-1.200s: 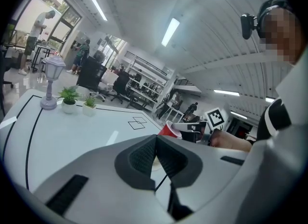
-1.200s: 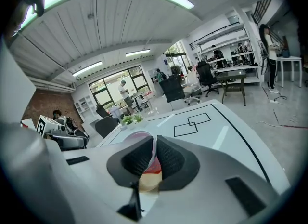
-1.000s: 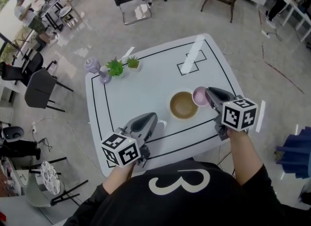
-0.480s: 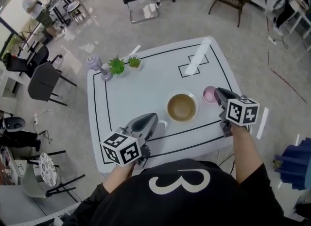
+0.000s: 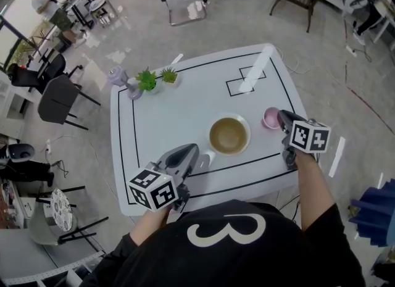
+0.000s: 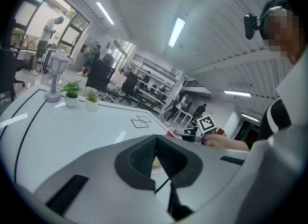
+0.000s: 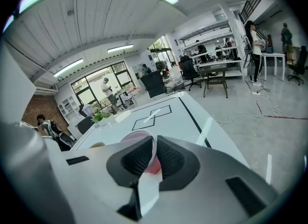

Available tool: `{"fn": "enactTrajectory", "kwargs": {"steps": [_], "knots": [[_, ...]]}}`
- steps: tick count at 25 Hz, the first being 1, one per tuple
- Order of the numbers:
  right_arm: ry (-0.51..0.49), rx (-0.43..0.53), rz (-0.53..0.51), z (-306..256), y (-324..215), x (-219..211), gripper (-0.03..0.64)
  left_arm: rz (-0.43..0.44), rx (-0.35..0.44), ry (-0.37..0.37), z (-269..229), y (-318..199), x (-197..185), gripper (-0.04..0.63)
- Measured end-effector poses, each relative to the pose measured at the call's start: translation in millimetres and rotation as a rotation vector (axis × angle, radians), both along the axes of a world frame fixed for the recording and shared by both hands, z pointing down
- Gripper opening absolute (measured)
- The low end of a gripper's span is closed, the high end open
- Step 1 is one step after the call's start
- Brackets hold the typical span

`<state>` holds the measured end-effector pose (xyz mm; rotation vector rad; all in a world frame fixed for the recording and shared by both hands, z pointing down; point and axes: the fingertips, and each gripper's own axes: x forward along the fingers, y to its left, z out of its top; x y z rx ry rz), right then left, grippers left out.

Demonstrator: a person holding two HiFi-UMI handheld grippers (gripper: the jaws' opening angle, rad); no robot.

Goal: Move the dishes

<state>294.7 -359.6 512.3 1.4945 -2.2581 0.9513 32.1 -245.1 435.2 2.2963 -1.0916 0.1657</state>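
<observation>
A brown bowl [image 5: 228,135] on a white plate sits mid-table in the head view. Just to its right is a pink cup [image 5: 269,117], whose rim [image 7: 137,135] is pinched by my right gripper [image 5: 281,119], shut on it near the table's right edge. My left gripper [image 5: 199,153] rests at the bowl's lower left, close to the front line. It is shut with a small white dish [image 5: 207,157] at its tips. A pale sliver [image 6: 155,163] of it shows between the pads. The pink cup [image 6: 174,132] also appears far right in the left gripper view.
Two small potted plants [image 5: 147,82] [image 5: 168,77] and a purple lantern [image 5: 117,79] stand at the white table's [image 5: 173,113] far left corner. A white strip [image 5: 256,68] lies across a marked square at the far right. Chairs stand on the floor around.
My right gripper has carried the pink cup rightward, away from the bowl and nearer the table's right edge. The left gripper has stayed where it was.
</observation>
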Motion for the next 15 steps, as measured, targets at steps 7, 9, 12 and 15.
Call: {"fn": "enactTrajectory", "kwargs": {"steps": [7, 9, 12, 15], "knots": [[-0.023, 0.005, -0.003, -2, -2, -2, 0.077, -0.013, 0.011, -0.001, -1, 0, -3, 0.003], [-0.034, 0.008, -0.007, -3, -2, -4, 0.122, -0.015, 0.013, 0.000, 0, 0, -3, 0.003], [-0.037, 0.025, -0.008, -12, 0, -4, 0.174, -0.016, 0.013, 0.004, -1, 2, -3, 0.003], [-0.048, 0.060, -0.024, -27, 3, -9, 0.195, -0.016, 0.012, 0.005, -2, 2, -4, 0.003]]}}
